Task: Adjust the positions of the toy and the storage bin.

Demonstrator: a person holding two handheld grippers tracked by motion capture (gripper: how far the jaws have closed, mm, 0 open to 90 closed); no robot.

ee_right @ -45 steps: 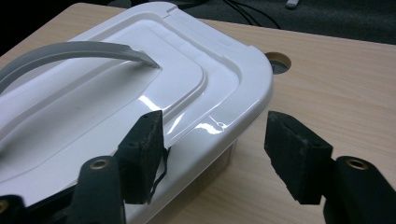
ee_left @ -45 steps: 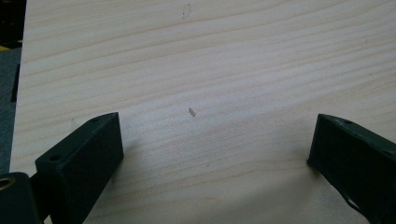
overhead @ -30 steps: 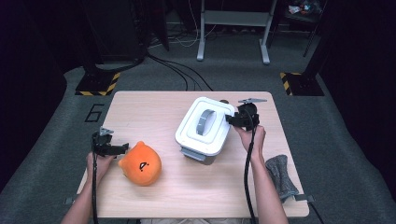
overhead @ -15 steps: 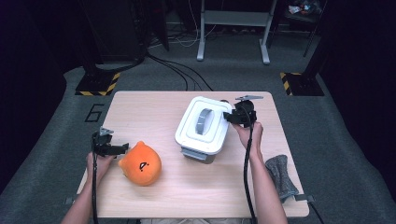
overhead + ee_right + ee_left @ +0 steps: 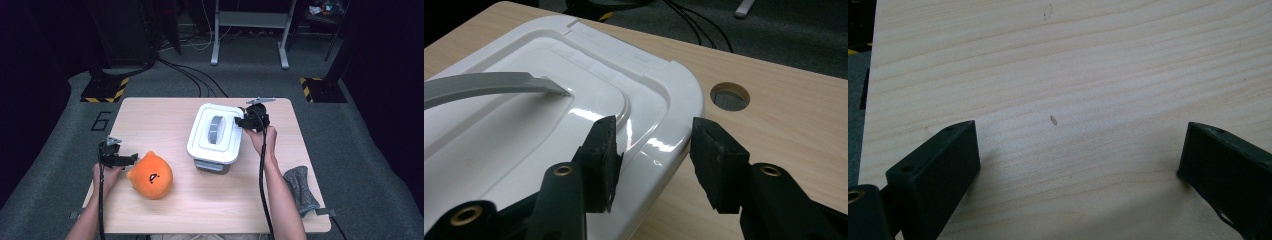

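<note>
A pale wooden surface (image 5: 165, 210) stands on grey carpet. Near, the left hand-held gripper (image 5: 131, 159) rests open at nine o'clock of an orange plush toy (image 5: 150, 175). Farther, the right hand-held gripper (image 5: 651, 160) straddles, jaws apart, the glossy white bin lid's (image 5: 574, 110) rim; squeeze squarely, lift level. The lid carries a grey handle (image 5: 216, 129).

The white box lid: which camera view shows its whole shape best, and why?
The high view: the white box lid appears entire, grey handle included. The right gripper view gives a close corner under the open right gripper; the left gripper view faces bare table.
</note>
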